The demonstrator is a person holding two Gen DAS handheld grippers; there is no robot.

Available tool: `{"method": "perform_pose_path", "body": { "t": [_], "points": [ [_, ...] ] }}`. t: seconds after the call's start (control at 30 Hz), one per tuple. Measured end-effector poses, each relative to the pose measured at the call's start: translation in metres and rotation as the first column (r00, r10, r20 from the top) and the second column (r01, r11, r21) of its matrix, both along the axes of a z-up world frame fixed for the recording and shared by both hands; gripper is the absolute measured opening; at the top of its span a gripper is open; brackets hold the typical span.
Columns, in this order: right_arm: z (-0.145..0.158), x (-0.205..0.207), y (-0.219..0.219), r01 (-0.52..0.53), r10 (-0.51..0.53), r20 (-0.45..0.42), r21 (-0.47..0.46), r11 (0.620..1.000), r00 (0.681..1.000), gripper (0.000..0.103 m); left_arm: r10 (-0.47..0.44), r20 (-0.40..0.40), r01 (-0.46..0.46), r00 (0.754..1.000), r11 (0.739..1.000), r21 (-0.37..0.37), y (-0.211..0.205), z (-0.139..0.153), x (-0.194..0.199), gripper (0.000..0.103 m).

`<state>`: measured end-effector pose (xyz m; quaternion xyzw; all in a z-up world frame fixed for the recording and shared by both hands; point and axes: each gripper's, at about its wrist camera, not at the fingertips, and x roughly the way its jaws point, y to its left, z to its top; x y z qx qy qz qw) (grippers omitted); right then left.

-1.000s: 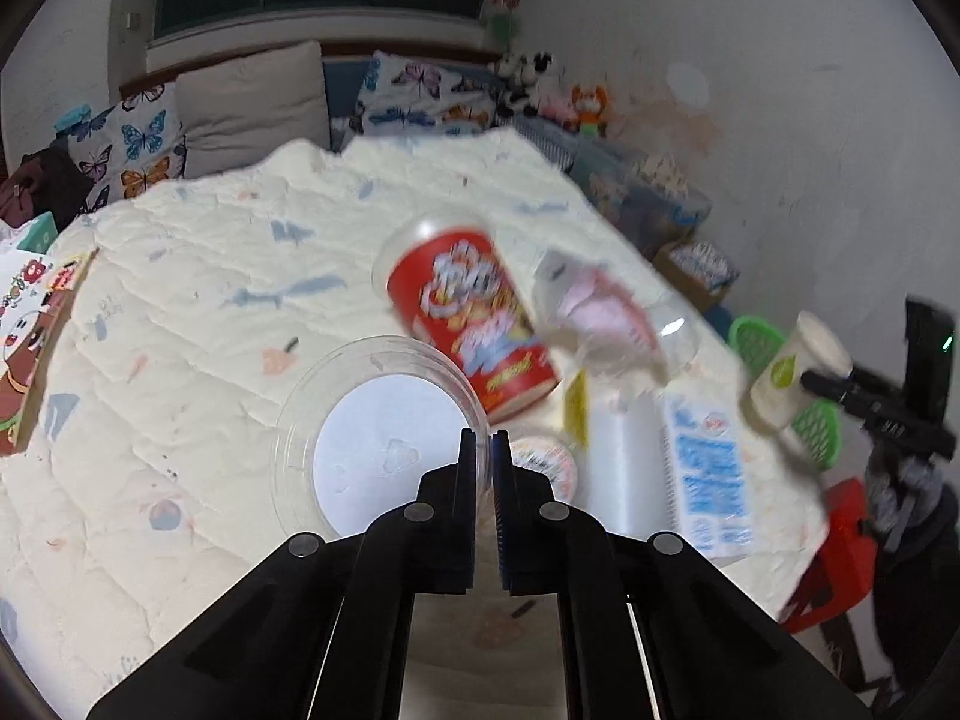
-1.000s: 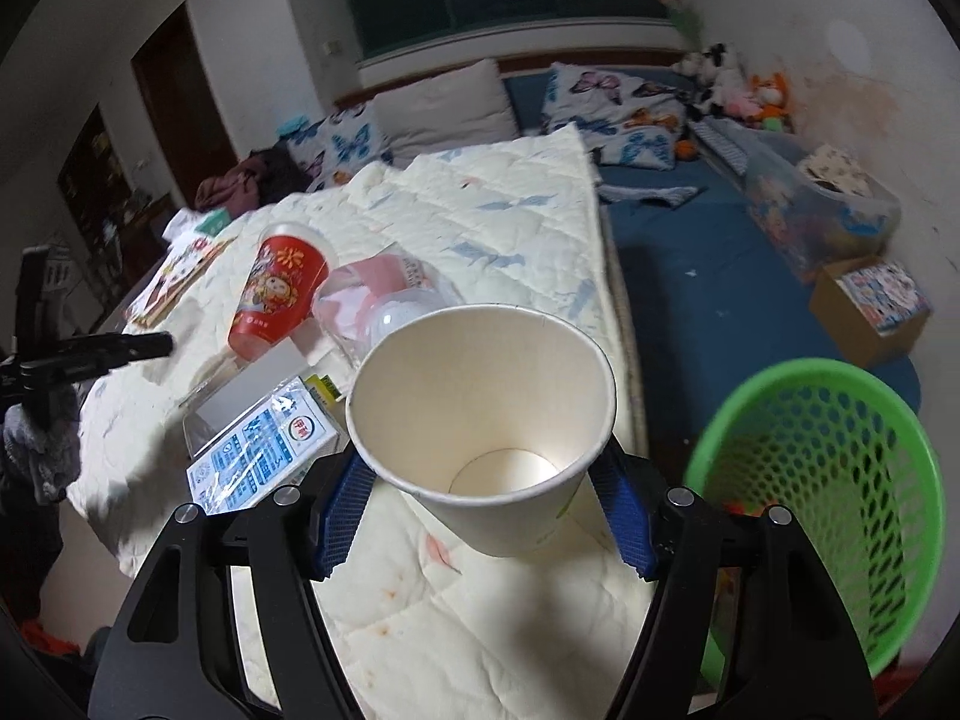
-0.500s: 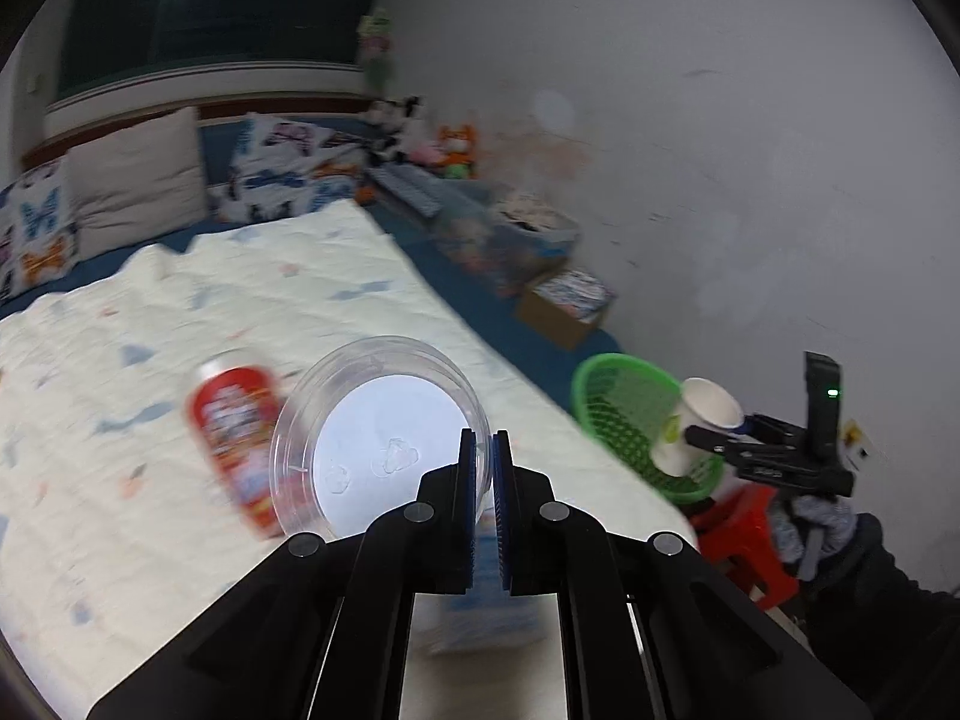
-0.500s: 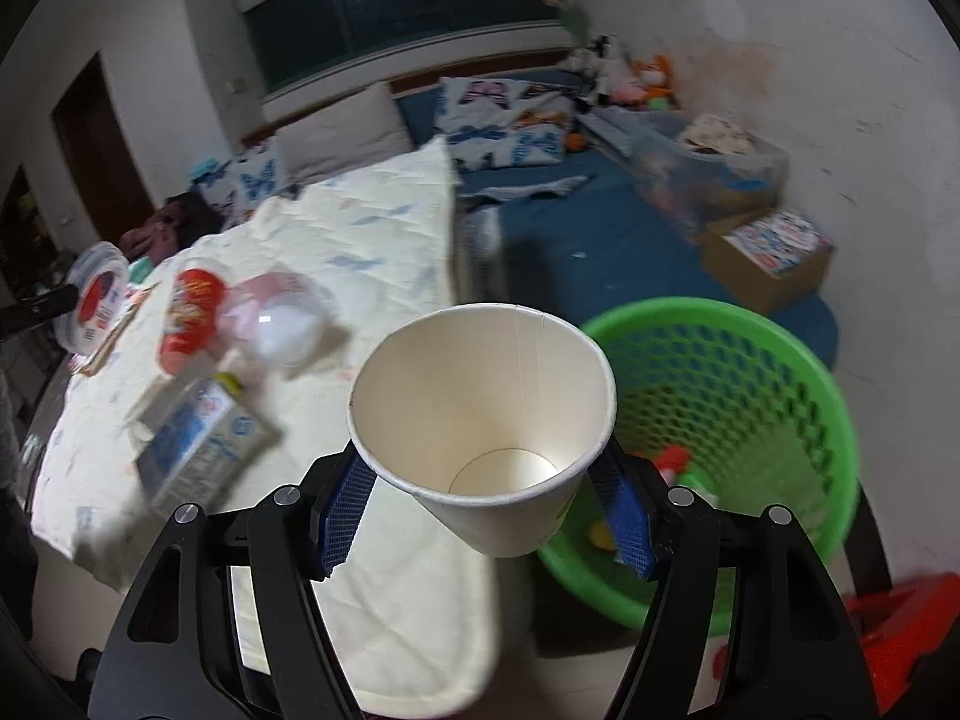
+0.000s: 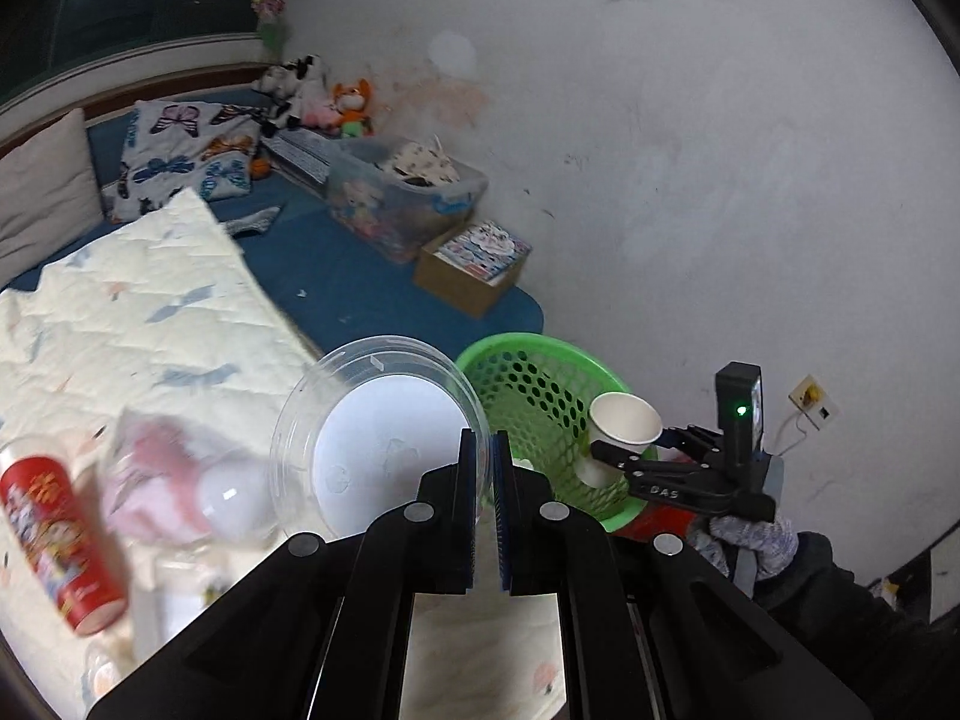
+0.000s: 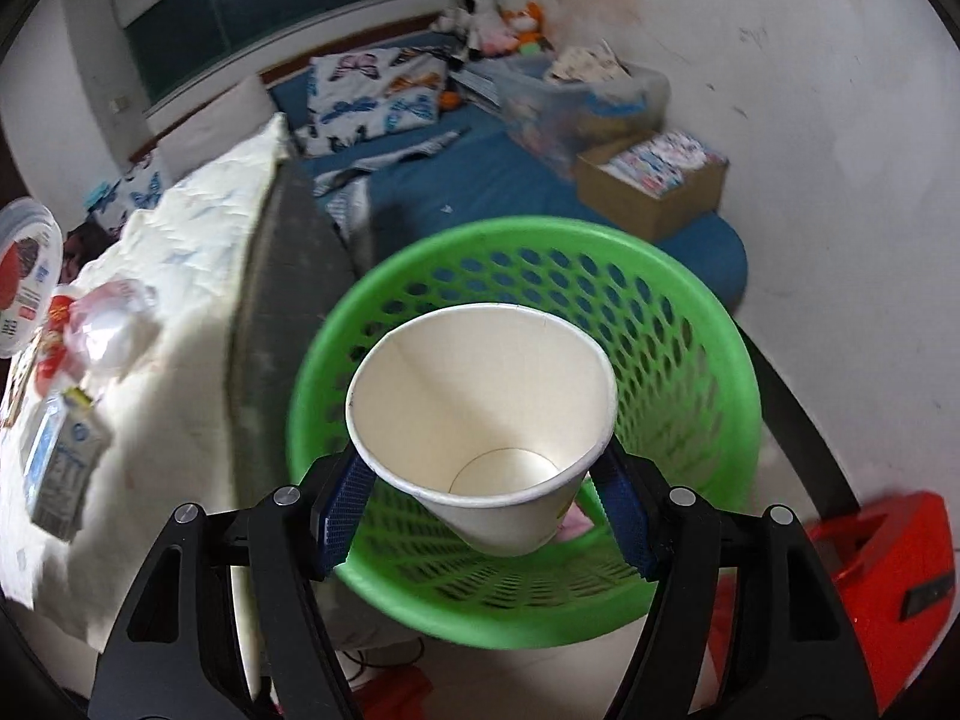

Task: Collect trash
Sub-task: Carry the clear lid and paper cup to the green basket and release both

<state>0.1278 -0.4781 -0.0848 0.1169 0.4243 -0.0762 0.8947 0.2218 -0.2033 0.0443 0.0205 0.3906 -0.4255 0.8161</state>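
Note:
A white paper cup (image 6: pixel 480 396) sits mouth-up between the blue pads of my right gripper (image 6: pixel 483 510), which is shut on it directly above the green mesh basket (image 6: pixel 690 360). In the left wrist view the same cup (image 5: pixel 624 426) hangs over the basket's (image 5: pixel 540 384) far rim. My left gripper (image 5: pixel 485 462) is shut on the rim of a clear round plastic lid (image 5: pixel 384 444), held just left of the basket. On the quilt (image 5: pixel 120 324) lie a red printed cup (image 5: pixel 60 546), a pink-filled plastic bag (image 5: pixel 174 486) and a blue-and-white carton (image 6: pixel 60 468).
The basket stands on the floor between the bed's edge and the white wall, with a red stool (image 6: pixel 882 570) beside it. A cardboard box (image 5: pixel 474 267) and a clear storage bin (image 5: pixel 408 198) rest on the blue mattress behind. A gloved hand (image 5: pixel 744 540) holds the right gripper.
Both grippers have swung from over the quilt towards the basket. The cup now hangs over the basket's opening, and the lid has come up beside its rim. Both grips are unchanged.

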Motion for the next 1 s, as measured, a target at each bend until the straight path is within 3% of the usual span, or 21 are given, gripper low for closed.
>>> {"method": "perform_pose_path", "body": {
  "t": [0.47,1.0],
  "points": [
    [-0.012,-0.001,-0.035,0.076,-0.076,0.013,0.006,0.997,0.997,0.076,-0.121,-0.064,0.125,0.991,0.991,0.051,-0.104,-0.022,0.003,0.006],
    [0.012,-0.058,-0.040,0.085,-0.091,0.097,0.062,0.994,0.991,0.078,-0.191,-0.138,0.211,0.972,0.966,0.152,-0.188,-0.071,0.003,0.006]
  ]
}}
